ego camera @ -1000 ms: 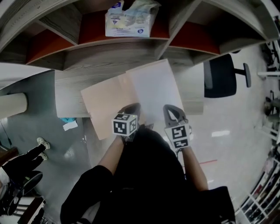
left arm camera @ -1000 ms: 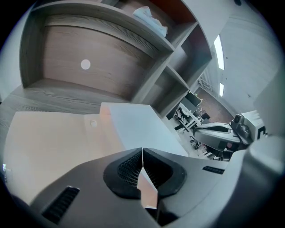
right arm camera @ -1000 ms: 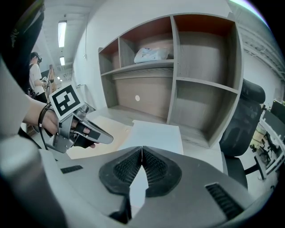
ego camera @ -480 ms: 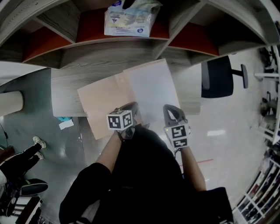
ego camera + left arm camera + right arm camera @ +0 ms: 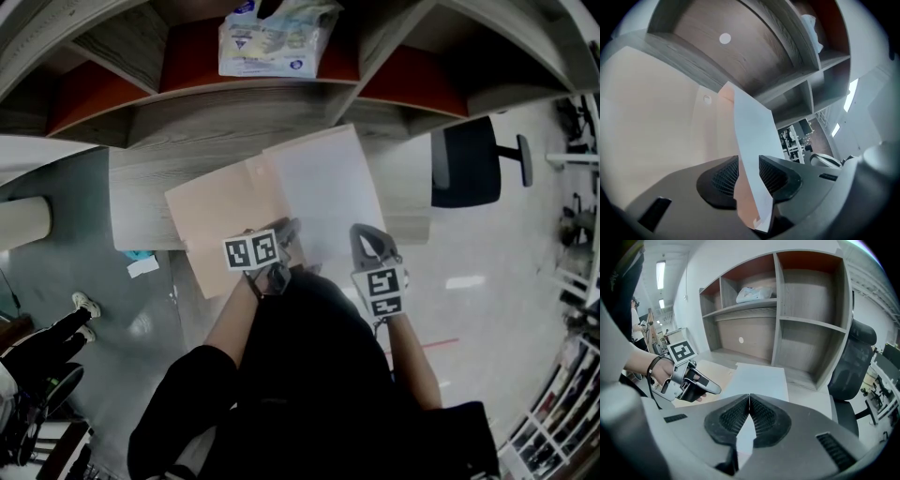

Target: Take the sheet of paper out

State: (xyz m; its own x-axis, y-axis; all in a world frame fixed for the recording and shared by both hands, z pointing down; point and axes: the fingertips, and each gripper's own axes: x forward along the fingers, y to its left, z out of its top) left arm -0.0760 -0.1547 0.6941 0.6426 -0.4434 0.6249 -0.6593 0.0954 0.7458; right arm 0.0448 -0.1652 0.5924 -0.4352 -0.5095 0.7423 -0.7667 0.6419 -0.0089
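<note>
- Right claw: the ribbed black pads meet, clamped on the near edge of the sheet of paper, a thin, smooth white rectangle.
- Left claw: the ribbed pads are opening and stand apart. The sheet's left edge and a strip of the folder pass between them, and neither pad presses on them.
- Sheet of paper: it lies over the right half of the peach folder, on the desk.
- Peach folder: a matte card cover with a small round stud, spread out to the left of the sheet.
- Desk: a flat top of grey wood grain.
- Shelf unit: grey wood-grain boards form square compartments with red-brown back panels.
- Plastic pack: crinkled and glossy, it rests on a shelf.
- Black chair: padded, it stands right of the desk.
</note>
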